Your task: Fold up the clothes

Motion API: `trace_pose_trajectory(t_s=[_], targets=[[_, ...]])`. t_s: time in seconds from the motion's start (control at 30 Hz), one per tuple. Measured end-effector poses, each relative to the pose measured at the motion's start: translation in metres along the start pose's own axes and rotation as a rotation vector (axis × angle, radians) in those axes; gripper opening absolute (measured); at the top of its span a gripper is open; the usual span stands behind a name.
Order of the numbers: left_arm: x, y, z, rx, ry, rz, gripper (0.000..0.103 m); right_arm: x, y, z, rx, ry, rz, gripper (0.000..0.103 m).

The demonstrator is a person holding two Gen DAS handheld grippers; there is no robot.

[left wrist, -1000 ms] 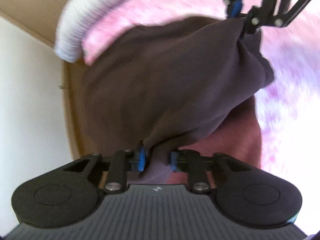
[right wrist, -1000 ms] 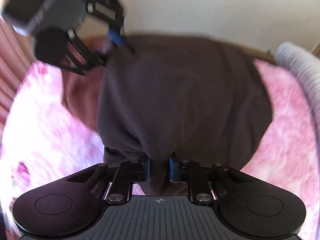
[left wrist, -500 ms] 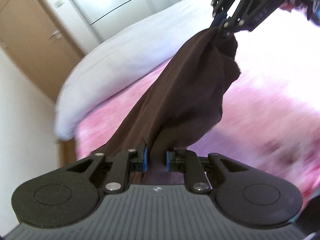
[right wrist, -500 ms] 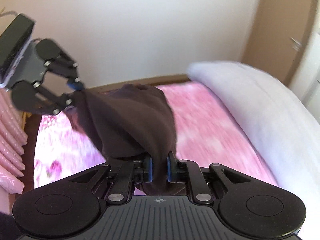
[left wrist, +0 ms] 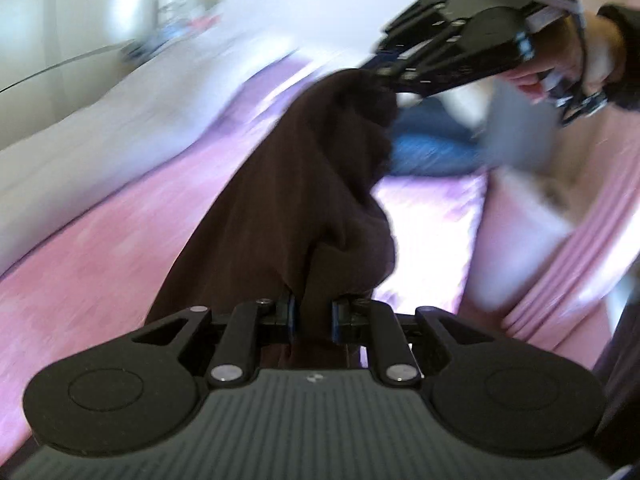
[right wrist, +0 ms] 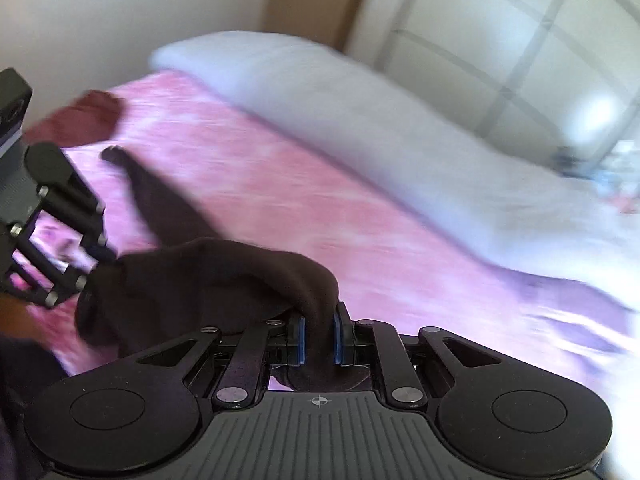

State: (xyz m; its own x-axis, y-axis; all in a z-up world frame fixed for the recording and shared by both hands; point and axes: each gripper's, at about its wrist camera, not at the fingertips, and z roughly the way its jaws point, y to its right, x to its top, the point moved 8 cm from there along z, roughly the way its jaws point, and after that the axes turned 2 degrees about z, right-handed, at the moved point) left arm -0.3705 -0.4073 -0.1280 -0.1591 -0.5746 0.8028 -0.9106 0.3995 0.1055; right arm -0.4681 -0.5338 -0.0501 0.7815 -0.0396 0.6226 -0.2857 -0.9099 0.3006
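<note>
A dark brown garment (left wrist: 296,200) hangs stretched between both grippers above a pink bed. My left gripper (left wrist: 312,316) is shut on one end of it. My right gripper (right wrist: 319,340) is shut on the other end (right wrist: 224,276). In the left wrist view the right gripper (left wrist: 384,70) shows at upper right, pinching the cloth. In the right wrist view the left gripper (right wrist: 100,258) shows at the left edge, and a tail of the garment (right wrist: 160,200) trails down onto the bed. The frames are motion-blurred.
The pink bedspread (right wrist: 304,200) lies below. A long white pillow (right wrist: 360,108) runs along its far side. A reddish garment (right wrist: 76,120) lies on the far left of the bed. Blue clothing (left wrist: 432,148) and pink curtains (left wrist: 568,248) are at the right.
Both grippers have swung round with the garment still gripped. The views turned from the wall and door toward the wardrobe and the length of the bed, and the cloth now hangs narrower.
</note>
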Motion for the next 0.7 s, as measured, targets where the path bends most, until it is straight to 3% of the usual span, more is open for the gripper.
trace_pose_trajectory(t_s=[0.1,0.2,0.27,0.33,0.4,0.47,0.5,0.57,0.63,0.7], targets=[[0.055,0.038,0.002,-0.101,0.139,-0.032,0.012,0.024,0.047,-0.056,-0.144,0.060,-0.061,0.012],[0.084,0.040,-0.023,-0.148,0.268,-0.117,0.012,0.068,0.060,-0.089,-0.218,0.156,-0.167,0.012],[0.081,0.024,-0.048,-0.140,0.317,-0.183,0.012,0.096,0.047,-0.103,-0.216,0.223,-0.240,0.012],[0.065,0.000,-0.073,-0.097,0.336,-0.261,0.013,0.125,0.023,-0.091,-0.173,0.283,-0.293,0.012],[0.030,-0.034,-0.091,-0.015,0.309,-0.368,0.018,0.153,-0.012,-0.060,-0.106,0.337,-0.336,0.013],[-0.033,-0.076,-0.107,0.128,0.212,-0.486,0.028,0.169,-0.057,-0.015,-0.022,0.363,-0.369,0.019],[-0.070,-0.097,-0.115,0.214,0.139,-0.544,0.033,0.170,-0.087,0.012,0.023,0.344,-0.384,0.032],[-0.150,-0.130,-0.137,0.392,-0.024,-0.650,0.033,0.169,-0.153,0.076,0.127,0.269,-0.413,0.045],[-0.218,-0.148,-0.164,0.515,-0.146,-0.730,0.033,0.156,-0.215,0.112,0.278,0.196,-0.426,0.047],[-0.269,-0.157,-0.192,0.580,-0.218,-0.794,0.033,0.134,-0.256,0.130,0.377,0.129,-0.409,0.049]])
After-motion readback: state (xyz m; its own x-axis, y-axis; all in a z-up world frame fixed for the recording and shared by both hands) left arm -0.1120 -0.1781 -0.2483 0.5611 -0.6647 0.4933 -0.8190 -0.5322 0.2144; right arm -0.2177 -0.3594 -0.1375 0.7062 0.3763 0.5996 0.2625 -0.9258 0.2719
